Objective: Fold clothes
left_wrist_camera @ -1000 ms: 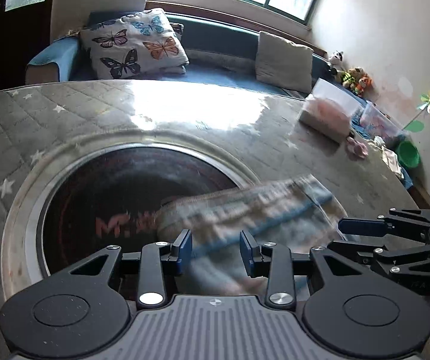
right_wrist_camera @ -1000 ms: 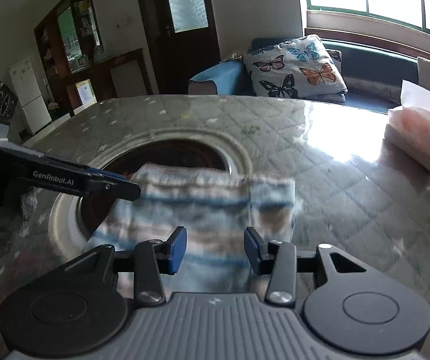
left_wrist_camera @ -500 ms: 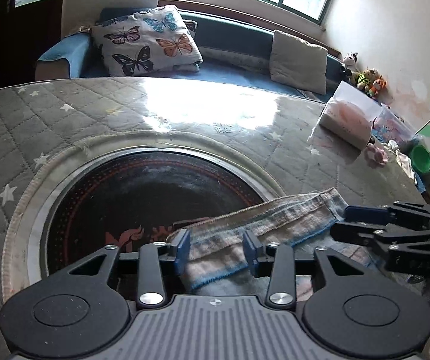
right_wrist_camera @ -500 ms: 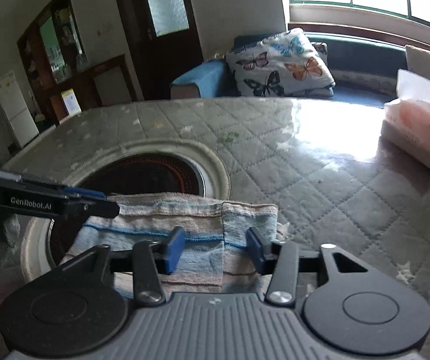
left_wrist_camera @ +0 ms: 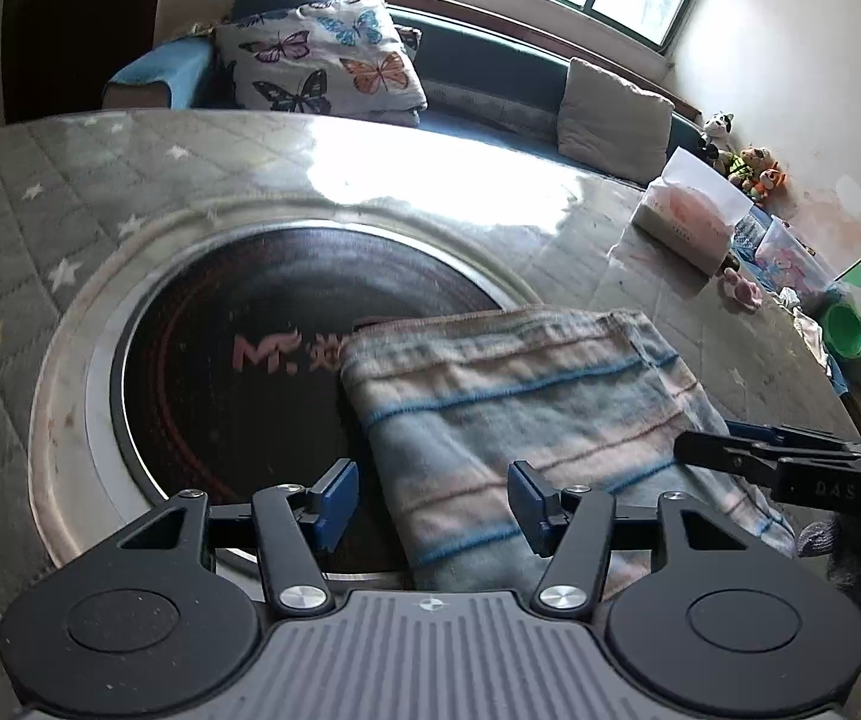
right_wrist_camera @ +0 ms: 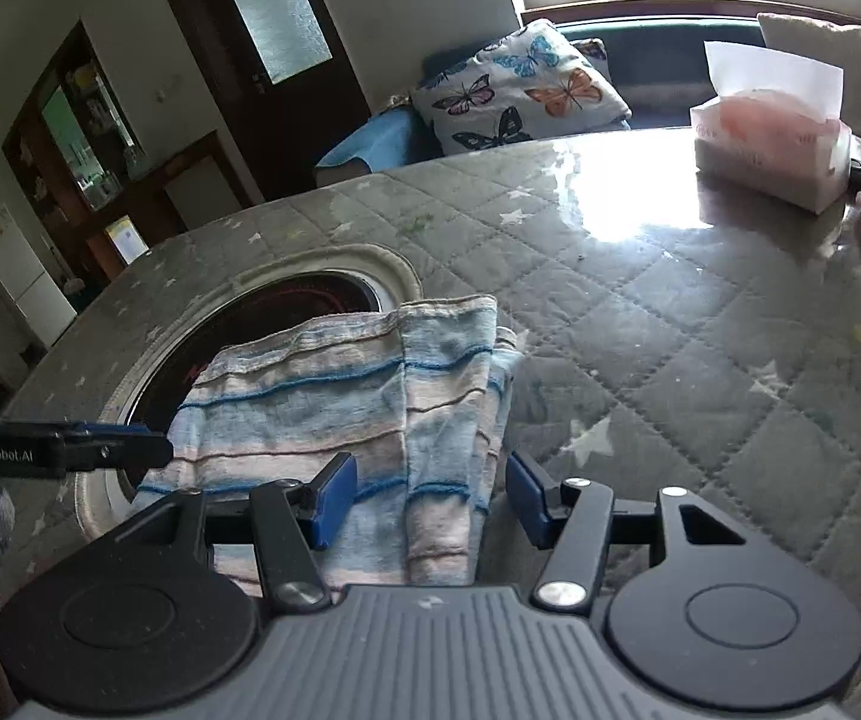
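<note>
Jaws on both my grippers have just been opening, letting go of the folded blue-and-pink striped cloth, which a second ago hung lifted and now lies flat on the grey quilted star-print table cover, partly over the round black glass hob set in the tabletop. My left gripper hovers parted over the cloth's near left edge, pads clear of it. My right gripper stands equally open above the cloth's right end, fabric lying between its fingers, neither pad pressing
</note>
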The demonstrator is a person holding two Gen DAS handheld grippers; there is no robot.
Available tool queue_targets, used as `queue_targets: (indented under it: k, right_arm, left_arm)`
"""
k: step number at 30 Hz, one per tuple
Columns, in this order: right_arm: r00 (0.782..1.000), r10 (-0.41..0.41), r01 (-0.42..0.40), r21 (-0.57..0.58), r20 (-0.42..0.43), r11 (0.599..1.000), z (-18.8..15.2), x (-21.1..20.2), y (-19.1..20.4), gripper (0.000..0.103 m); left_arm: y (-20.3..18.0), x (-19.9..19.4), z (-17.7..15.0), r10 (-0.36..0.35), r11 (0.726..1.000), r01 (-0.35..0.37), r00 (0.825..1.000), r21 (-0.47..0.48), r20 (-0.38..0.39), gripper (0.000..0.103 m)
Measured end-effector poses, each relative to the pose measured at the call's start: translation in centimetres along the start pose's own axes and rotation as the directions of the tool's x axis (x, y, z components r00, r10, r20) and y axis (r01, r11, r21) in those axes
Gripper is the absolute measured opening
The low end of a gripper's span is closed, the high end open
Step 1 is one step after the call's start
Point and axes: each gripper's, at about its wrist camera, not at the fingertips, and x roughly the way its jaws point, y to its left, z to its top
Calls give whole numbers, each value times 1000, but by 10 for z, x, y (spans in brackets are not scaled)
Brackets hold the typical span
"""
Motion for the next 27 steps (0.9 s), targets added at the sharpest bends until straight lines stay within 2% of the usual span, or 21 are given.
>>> queue_targets:
  k: [3,7,10,14,22,27]
  right_arm:
    - [1000,14,-14,8,1,1000,-2,1,3,46]
    - [1000,17,-17,33,3,999,-7,-1,5,24]
    - [1000,22,-23,61,14,998,-14,-7,2,19]
    - [999,15,-18,94,31,995,-26,-21,1,17]
    - [999,-26,18,171,43,985,-62,-65,-8,17]
    - [997,-58,48,172,53,984,-72,-80,-10,24]
  left_arm:
    - [-3,2,-4,-7,1000,7,1000,-4,-12,54]
    - [-6,4,-7,-16,1000,16,1000,1,-24,44]
    - [-8,3,-8,-21,1000,21,999,8,-29,41]
    - [-15,0,-16,-50,999,51,998,20,-43,38]
    - [-38,-13,-41,-102,992,106,993,74,-57,41]
    - [-44,-18,-50,-97,992,101,994,80,-52,43]
